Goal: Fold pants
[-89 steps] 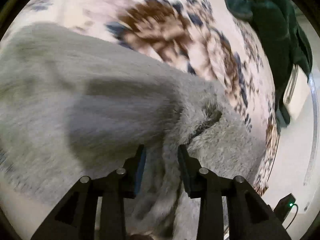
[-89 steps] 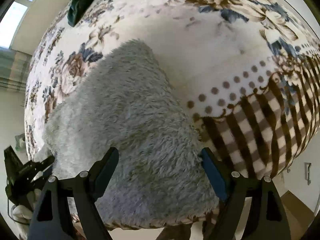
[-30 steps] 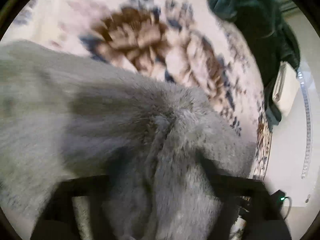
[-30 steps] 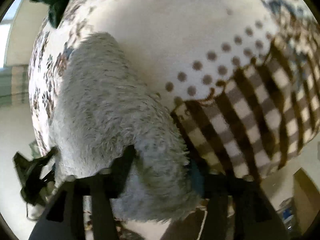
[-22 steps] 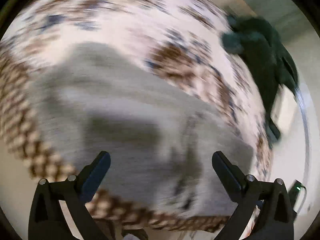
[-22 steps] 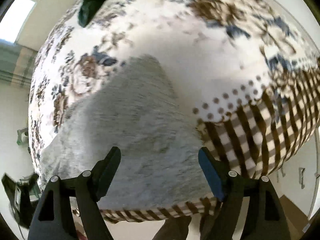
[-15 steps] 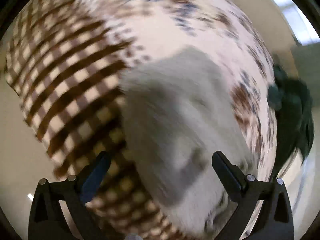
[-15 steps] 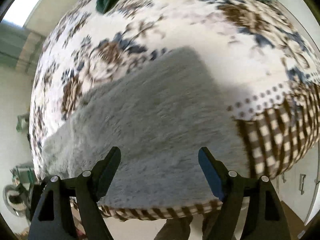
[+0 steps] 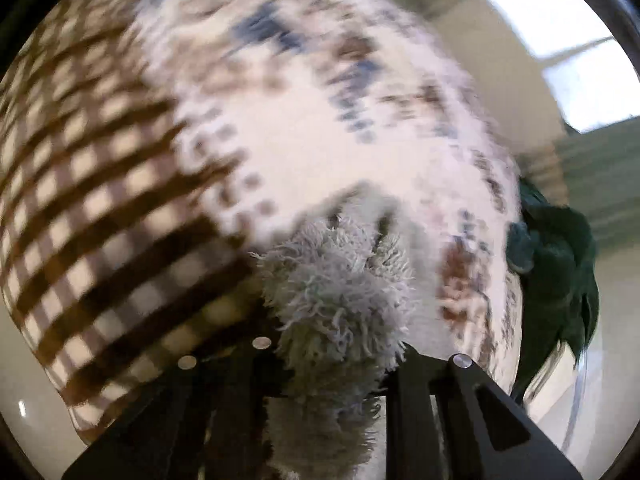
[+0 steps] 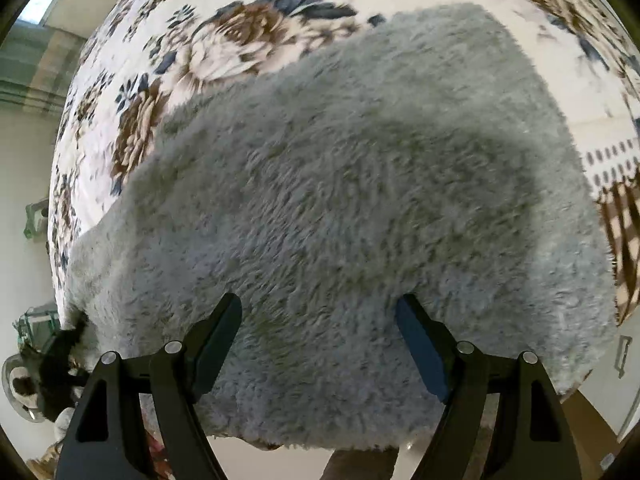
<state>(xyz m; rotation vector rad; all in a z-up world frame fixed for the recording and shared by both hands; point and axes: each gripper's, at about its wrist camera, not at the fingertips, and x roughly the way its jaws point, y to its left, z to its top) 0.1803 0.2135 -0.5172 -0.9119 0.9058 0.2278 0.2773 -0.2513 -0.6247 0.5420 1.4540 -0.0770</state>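
Observation:
The fluffy grey pants (image 10: 352, 200) lie spread on a floral and checked blanket (image 10: 224, 36) in the right wrist view. My right gripper (image 10: 320, 332) is open just above their near edge, holding nothing. In the left wrist view a bunched end of the grey pants (image 9: 340, 292) sits between the fingers of my left gripper (image 9: 340, 360), which is closed in on it. My left gripper also shows small and dark at the pants' left end in the right wrist view (image 10: 60, 356).
A dark green garment (image 9: 560, 272) lies at the blanket's far right in the left wrist view. The checked border of the blanket (image 9: 92, 200) hangs over the bed's edge. A bright window (image 9: 560, 28) is beyond.
My left gripper was open over the pants half a second ago; it has swung round and closed on a bunched end. My right gripper stays open and has moved closer over the pants.

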